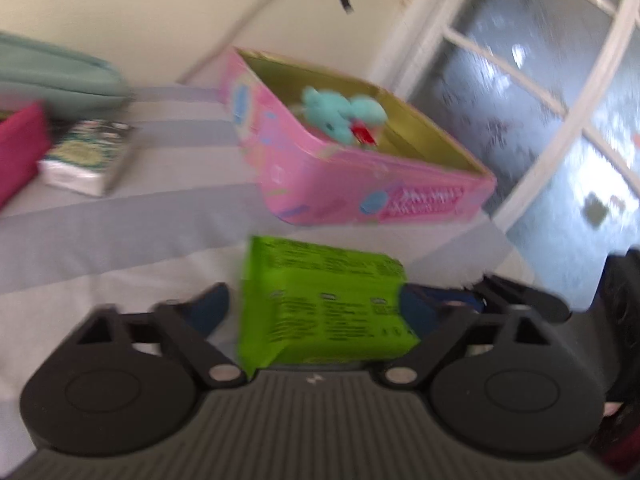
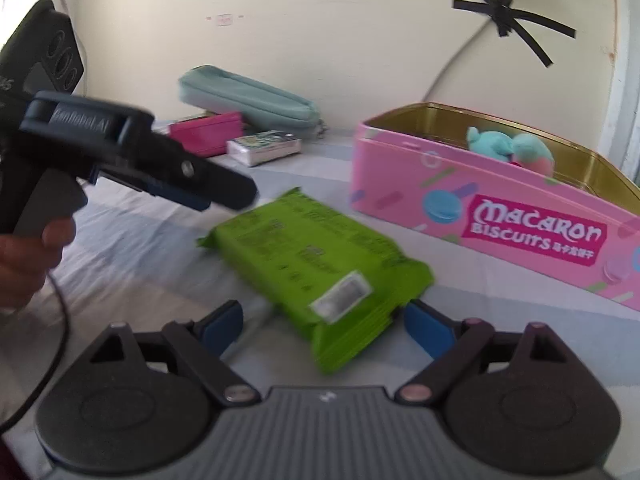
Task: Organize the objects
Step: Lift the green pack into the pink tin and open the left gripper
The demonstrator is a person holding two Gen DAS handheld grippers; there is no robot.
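Note:
A green snack packet (image 2: 320, 264) lies on the striped cloth in front of an open pink Macaron Biscuits tin (image 2: 496, 216) that holds a teal plush toy (image 2: 512, 148). My right gripper (image 2: 324, 324) is open, its blue pads either side of the packet's near end. In the left wrist view the packet (image 1: 324, 304) sits between the open fingers of my left gripper (image 1: 316, 308), with the tin (image 1: 360, 176) and plush (image 1: 340, 114) beyond. The left gripper also shows in the right wrist view (image 2: 224, 196), above the packet's far end.
At the back by the wall lie a teal pencil case (image 2: 248, 100), a magenta pouch (image 2: 208, 132) and a small patterned box (image 2: 264, 146). A glazed door (image 1: 540, 100) stands right of the tin. Black tape (image 2: 508, 12) and a cable are on the wall.

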